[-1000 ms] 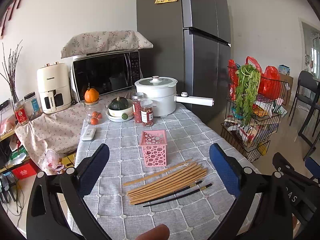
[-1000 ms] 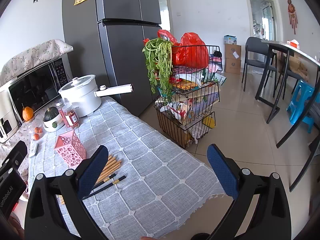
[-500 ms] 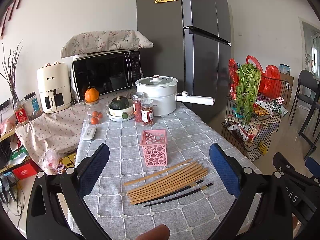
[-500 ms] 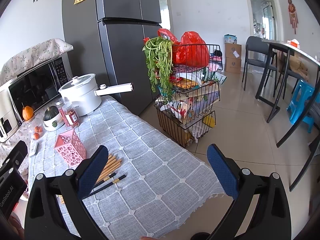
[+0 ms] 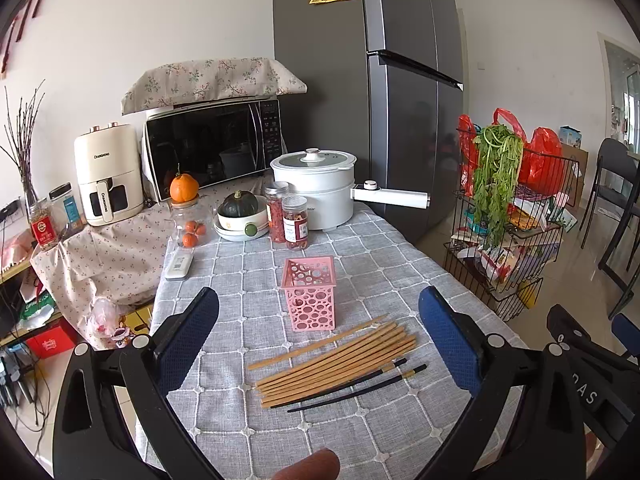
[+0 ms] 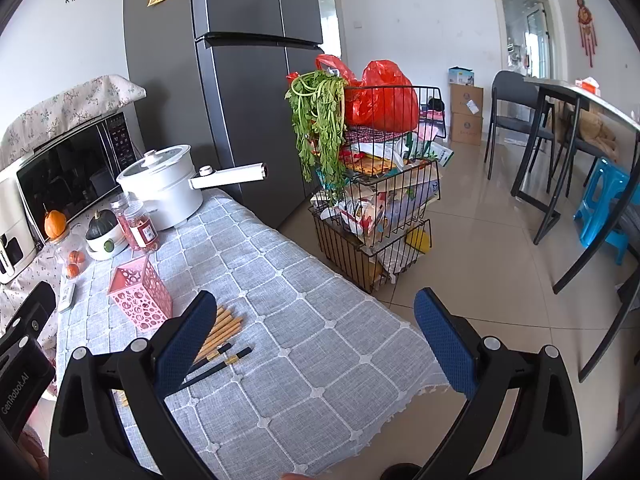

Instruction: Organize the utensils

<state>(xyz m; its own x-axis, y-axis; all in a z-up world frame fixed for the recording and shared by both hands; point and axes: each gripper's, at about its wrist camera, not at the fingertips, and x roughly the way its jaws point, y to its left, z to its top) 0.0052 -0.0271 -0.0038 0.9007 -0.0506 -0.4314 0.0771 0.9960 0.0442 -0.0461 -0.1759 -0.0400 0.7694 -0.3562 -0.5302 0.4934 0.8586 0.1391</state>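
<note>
Grey checked cloth covers the surface (image 5: 384, 264), with a fridge and microwave behind it. Ahead of the left hand-held gripper (image 5: 318, 342), whose jaws stand wide apart and empty, the chopsticks (image 5: 340, 360) lie in a loose fan just in front of its fingertips, and the pink holder (image 5: 310, 294) stands upright just beyond them. The right hand-held gripper (image 6: 316, 344) is likewise spread open and holds nothing; the sticks sit off to its left, partly behind its left finger (image 6: 184, 340). The likely trouble, as I judge it, is that the sticks are thin, flat on the cloth and touching one another, so a closing pinch may catch several, skid off, or drag the cloth; the light holder could also tip if a stick strikes its rim at a slant. The left view shows the whole fan, including two dark sticks (image 5: 356, 388) nearest it. The right view alone shows the cloth's fringed edge (image 6: 400, 404), a wire rack (image 6: 376, 208) and the open floor beyond.
</note>
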